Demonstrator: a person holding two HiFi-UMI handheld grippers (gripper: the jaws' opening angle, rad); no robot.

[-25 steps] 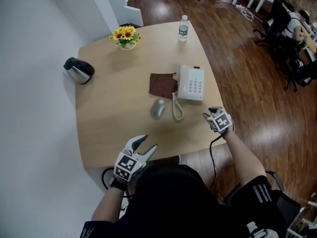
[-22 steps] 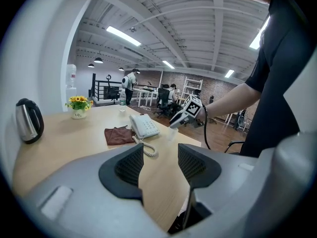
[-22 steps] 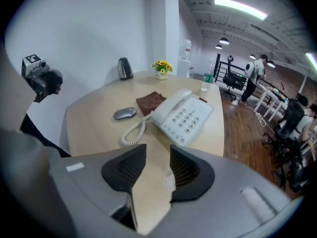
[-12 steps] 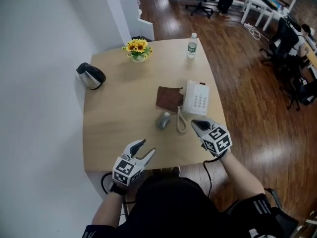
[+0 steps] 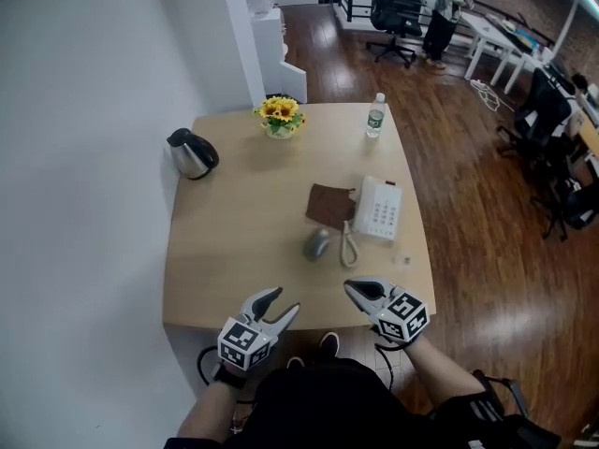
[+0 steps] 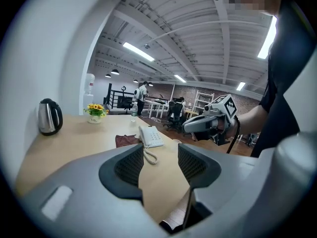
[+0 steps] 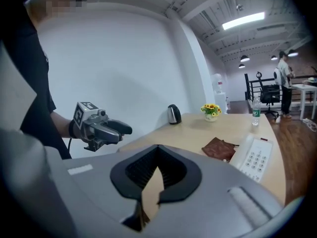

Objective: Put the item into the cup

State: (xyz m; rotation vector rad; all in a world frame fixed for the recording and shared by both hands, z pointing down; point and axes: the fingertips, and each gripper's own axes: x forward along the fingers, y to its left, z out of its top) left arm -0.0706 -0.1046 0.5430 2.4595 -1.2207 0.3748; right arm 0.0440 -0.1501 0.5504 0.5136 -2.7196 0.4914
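No cup shows clearly in any view. A grey computer mouse lies mid-table beside the white desk phone and a brown cloth. A tiny pale item rests near the table's right edge. My left gripper hovers over the near table edge, its jaws spread with nothing between them. My right gripper hangs just right of it at the same edge, jaws closed together on nothing. Each gripper appears in the other's view: the right gripper and the left gripper.
A steel kettle stands at the table's far left, a small pot of sunflowers at the far edge and a water bottle at the far right. A white wall runs along the left. Office chairs and a person stand beyond on the wood floor.
My right gripper has swung in from the table's right edge to the near edge beside the left one, and its jaws have closed. The head view has pulled back. The left gripper barely moved.
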